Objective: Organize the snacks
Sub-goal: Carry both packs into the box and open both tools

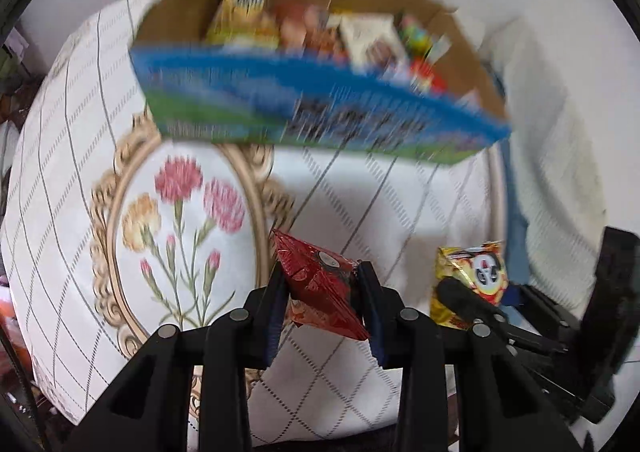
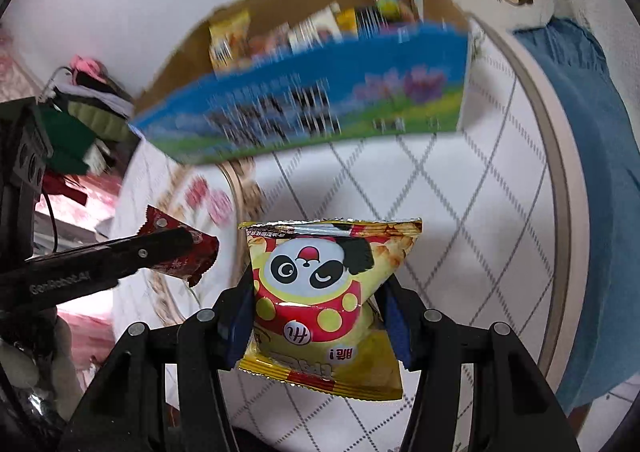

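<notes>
My left gripper clamped on red packet; my right gripper clamped on yellow panda bag, both above quilted bed. Snack box ahead. Judged light, crinkly, crushable; hold mid-body.

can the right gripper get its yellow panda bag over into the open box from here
Probably yes. The right gripper grips the yellow panda bag, and only bare tablecloth lies before the box, whose top is open.
</notes>
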The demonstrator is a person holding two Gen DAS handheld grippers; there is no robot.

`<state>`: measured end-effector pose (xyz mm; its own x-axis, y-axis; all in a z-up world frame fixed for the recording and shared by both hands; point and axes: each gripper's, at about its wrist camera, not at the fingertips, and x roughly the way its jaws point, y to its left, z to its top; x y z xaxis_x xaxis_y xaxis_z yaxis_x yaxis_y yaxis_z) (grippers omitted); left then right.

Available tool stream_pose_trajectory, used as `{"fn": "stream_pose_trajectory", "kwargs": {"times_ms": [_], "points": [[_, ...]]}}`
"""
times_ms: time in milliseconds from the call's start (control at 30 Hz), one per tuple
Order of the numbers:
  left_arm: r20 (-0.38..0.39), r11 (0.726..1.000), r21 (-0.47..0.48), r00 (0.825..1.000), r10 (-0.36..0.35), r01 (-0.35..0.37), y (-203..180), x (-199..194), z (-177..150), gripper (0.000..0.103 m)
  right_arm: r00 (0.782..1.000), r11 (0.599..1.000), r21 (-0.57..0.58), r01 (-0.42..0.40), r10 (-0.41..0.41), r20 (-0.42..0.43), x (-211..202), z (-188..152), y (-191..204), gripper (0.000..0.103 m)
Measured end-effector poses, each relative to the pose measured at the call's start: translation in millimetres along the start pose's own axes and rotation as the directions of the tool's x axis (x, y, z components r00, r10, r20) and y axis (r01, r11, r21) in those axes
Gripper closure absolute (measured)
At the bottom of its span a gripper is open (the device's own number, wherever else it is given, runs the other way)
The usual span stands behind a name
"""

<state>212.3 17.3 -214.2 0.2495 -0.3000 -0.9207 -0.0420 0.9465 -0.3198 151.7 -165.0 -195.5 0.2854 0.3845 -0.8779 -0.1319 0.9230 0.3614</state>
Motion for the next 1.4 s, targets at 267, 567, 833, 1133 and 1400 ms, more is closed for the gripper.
{"fn": "stream_pose_trajectory", "kwargs": {"times_ms": [267, 567, 833, 1133, 1400], "points": [[0.134, 0.999, 0.035, 0.99, -0.032, 0.027, -4, -45, 73, 0.071, 0.99, 0.999, -0.021, -0.031, 0.033, 0.139, -41, 85, 7, 0.045], [0.102, 0.997, 0.032, 0.993, 0.064, -0.068, 2, -15, 151, 0.071, 0.983, 0.998, -0.049, -0.025, 0.034, 0.178, -25, 173, 22, 0.045], [0.001, 0.989, 0.038, 0.99, 0.144, -0.144, 8, 27, 176, 0.07, 0.994, 0.998, 0.037, 0.052, -0.056, 0.092, 17, 202, -7, 0.025], [0.01, 0.978, 0.061, 0.98, 0.2, -0.201, 5, 36, 171, 0.01, 0.976, 0.977, -0.002, 0.215, -0.215, 0.024, 36, 200, -15, 0.002], [0.048, 0.955, 0.057, 0.957, 0.288, -0.29, 11, 38, 166, 0.005, 0.964, 0.964, -0.036, 0.264, -0.264, 0.021, 40, 201, -8, 0.001]]}}
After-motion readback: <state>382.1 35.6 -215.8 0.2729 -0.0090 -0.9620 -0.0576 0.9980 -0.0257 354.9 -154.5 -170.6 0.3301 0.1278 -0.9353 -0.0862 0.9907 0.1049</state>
